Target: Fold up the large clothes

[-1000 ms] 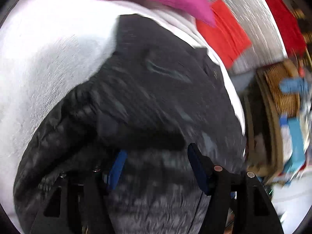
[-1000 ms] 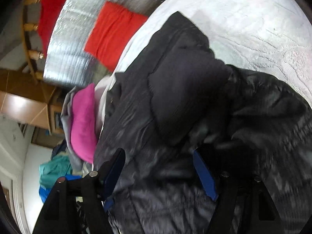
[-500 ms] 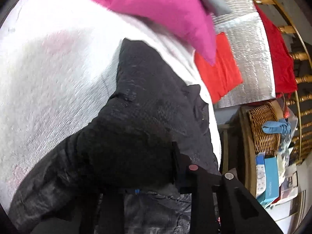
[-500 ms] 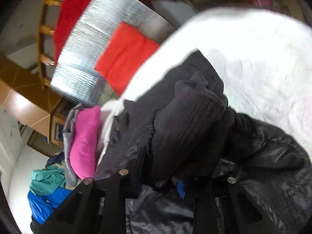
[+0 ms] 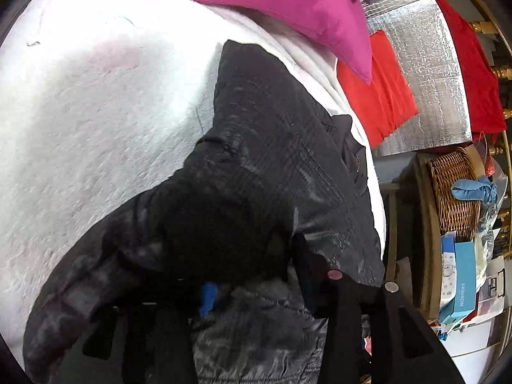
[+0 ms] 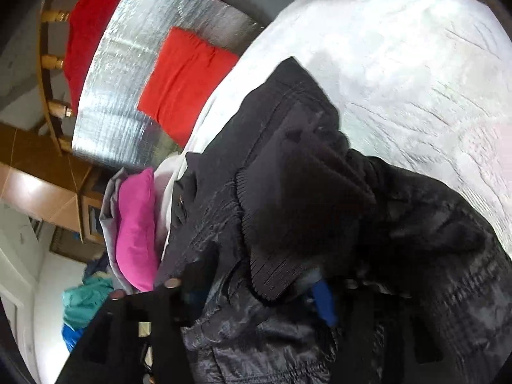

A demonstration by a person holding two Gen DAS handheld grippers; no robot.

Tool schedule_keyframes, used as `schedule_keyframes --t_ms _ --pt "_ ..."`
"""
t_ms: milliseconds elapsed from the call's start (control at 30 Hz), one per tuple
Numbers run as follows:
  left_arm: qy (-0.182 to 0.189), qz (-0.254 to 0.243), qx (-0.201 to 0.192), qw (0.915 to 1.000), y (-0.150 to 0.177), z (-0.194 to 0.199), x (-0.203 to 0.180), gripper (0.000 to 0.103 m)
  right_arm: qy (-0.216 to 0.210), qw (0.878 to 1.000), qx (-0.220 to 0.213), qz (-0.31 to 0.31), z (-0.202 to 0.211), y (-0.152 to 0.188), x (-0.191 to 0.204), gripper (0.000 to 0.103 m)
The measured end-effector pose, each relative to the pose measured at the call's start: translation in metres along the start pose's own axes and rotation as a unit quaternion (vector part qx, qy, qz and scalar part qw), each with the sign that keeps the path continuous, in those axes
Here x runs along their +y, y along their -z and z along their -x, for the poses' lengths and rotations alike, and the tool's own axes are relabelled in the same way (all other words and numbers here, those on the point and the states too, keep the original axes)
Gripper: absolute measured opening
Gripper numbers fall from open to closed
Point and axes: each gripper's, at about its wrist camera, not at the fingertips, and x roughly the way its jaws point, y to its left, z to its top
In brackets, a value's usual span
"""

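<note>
On white bed (image 5: 96, 134): black padded jacket (image 5: 281, 147), soft, slippery, bulky; grip ribbed cuffs. Left hand-held gripper (image 5: 256, 284) and right hand-held gripper (image 6: 259, 291) jaws reopening, fabric bunched between.

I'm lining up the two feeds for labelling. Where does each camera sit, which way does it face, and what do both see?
Left wrist: on the left gripper, looking down along its fingers at the black jacket; its black fingers show.
Right wrist: on the right gripper, looking down at the jacket's ribbed cuff; its fingers show.
Shared: jacket, white bedcover, pink pillow, red cloth.
</note>
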Motion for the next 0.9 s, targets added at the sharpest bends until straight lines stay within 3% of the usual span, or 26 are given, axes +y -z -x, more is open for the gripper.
schedule_keyframes --t_ms 100,167,233,333,433,533,567,600,633,733,800,900 --pt "-0.003 -0.021 -0.011 0.9997 0.006 0.013 0.003 0.048 0.018 1.000 0.010 0.008 -0.010 0.001 -0.002 0.060" --pt "-0.021 -0.035 -0.014 0.9991 0.006 0.007 0.001 0.046 0.039 0.998 0.009 0.042 -0.012 0.003 0.004 0.037" --pt "-0.027 -0.040 -0.012 0.9988 0.005 0.002 0.000 0.037 0.061 0.995 0.005 0.076 -0.007 0.006 0.018 0.031" --pt "-0.024 -0.048 -0.009 0.9985 0.007 0.003 -0.003 0.033 0.069 0.991 -0.013 0.113 0.003 0.009 0.029 0.030" --pt "-0.039 -0.066 0.007 0.9970 0.009 0.000 -0.006 0.033 0.086 0.992 0.024 0.088 -0.011 0.007 0.013 0.030" --pt "-0.051 -0.084 0.020 0.9950 0.014 0.004 -0.010 0.034 0.060 0.997 0.038 0.043 -0.003 0.002 0.006 0.038" --pt "-0.059 -0.097 0.024 0.9932 0.016 0.008 -0.013 0.036 0.053 0.997 0.042 0.033 0.004 0.001 0.006 0.049" --pt "-0.072 -0.113 0.029 0.9906 0.019 0.012 -0.017 0.040 0.041 0.998 0.048 0.029 0.014 -0.001 0.008 0.069" --pt "-0.080 -0.124 0.033 0.9884 0.023 0.018 -0.019 0.047 0.032 0.997 0.057 0.034 0.023 -0.001 0.011 0.076" --pt "-0.063 -0.174 0.039 0.9820 0.037 0.042 -0.029 0.049 0.007 0.995 0.083 0.057 0.050 -0.005 0.016 0.077" --pt "-0.037 -0.200 0.034 0.9786 0.040 0.060 -0.034 0.054 -0.015 0.996 0.057 0.065 0.074 -0.013 0.015 0.077" --pt "-0.018 -0.198 -0.019 0.9799 0.026 0.087 -0.031 0.066 0.004 0.998 0.006 0.060 0.090 -0.028 0.004 0.077"
